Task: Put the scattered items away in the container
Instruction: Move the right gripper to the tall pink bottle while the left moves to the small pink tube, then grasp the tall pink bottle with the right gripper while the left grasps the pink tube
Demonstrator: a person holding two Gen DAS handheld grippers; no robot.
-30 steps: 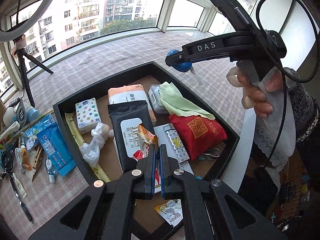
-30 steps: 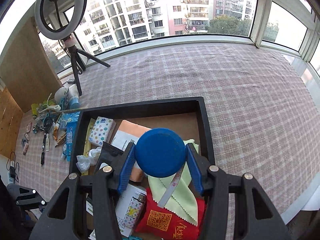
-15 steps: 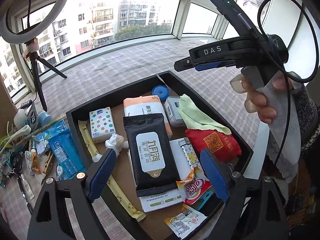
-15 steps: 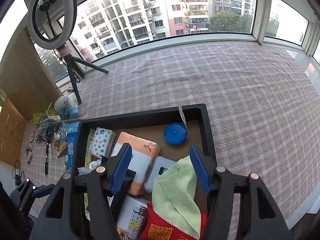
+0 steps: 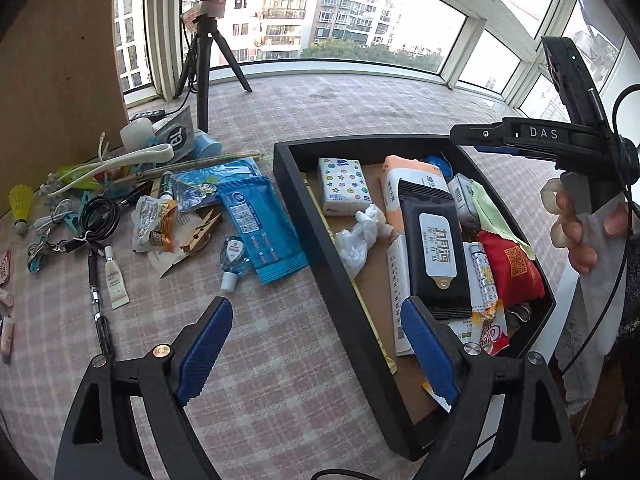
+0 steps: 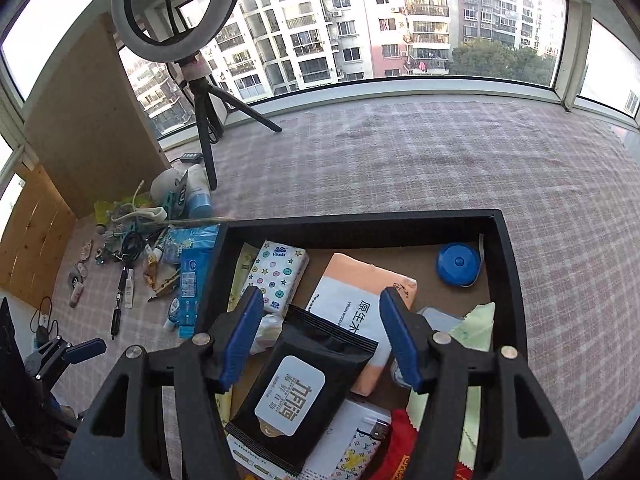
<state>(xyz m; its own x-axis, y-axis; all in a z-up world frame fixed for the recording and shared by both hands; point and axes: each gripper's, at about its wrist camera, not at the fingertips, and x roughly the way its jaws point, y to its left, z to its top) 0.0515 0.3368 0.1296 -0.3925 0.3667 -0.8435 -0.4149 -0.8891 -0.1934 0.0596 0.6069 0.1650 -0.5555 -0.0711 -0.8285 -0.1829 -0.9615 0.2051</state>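
Observation:
The black tray (image 5: 360,146) (image 6: 360,220) holds a black wipes pack (image 5: 434,248) (image 6: 304,392), tissue packs, a red pouch (image 5: 512,268), a snack packet (image 5: 490,330) and a blue tape measure (image 6: 458,264) in its far right corner. My left gripper (image 5: 316,344) is open and empty, straddling the tray's left wall. Left of the tray lie a blue packet (image 5: 260,228), a small sanitizer bottle (image 5: 234,256), a clothespin (image 5: 200,232), a tube (image 5: 116,280) and a pen (image 5: 98,300). My right gripper (image 6: 322,320) hangs open and empty over the wipes pack.
A ring light on a tripod (image 5: 204,60) (image 6: 200,112) stands behind the loose pile, next to a wooden board (image 5: 60,60). Cables, a shuttlecock (image 5: 20,204) and cups crowd the far left. The checked cloth (image 6: 400,160) runs to the windows; the table edge lies right of the tray.
The left gripper opened, left the snack packet in the tray and swung left toward the loose pile. The right gripper let the blue tape measure go in the tray's far corner and drew back.

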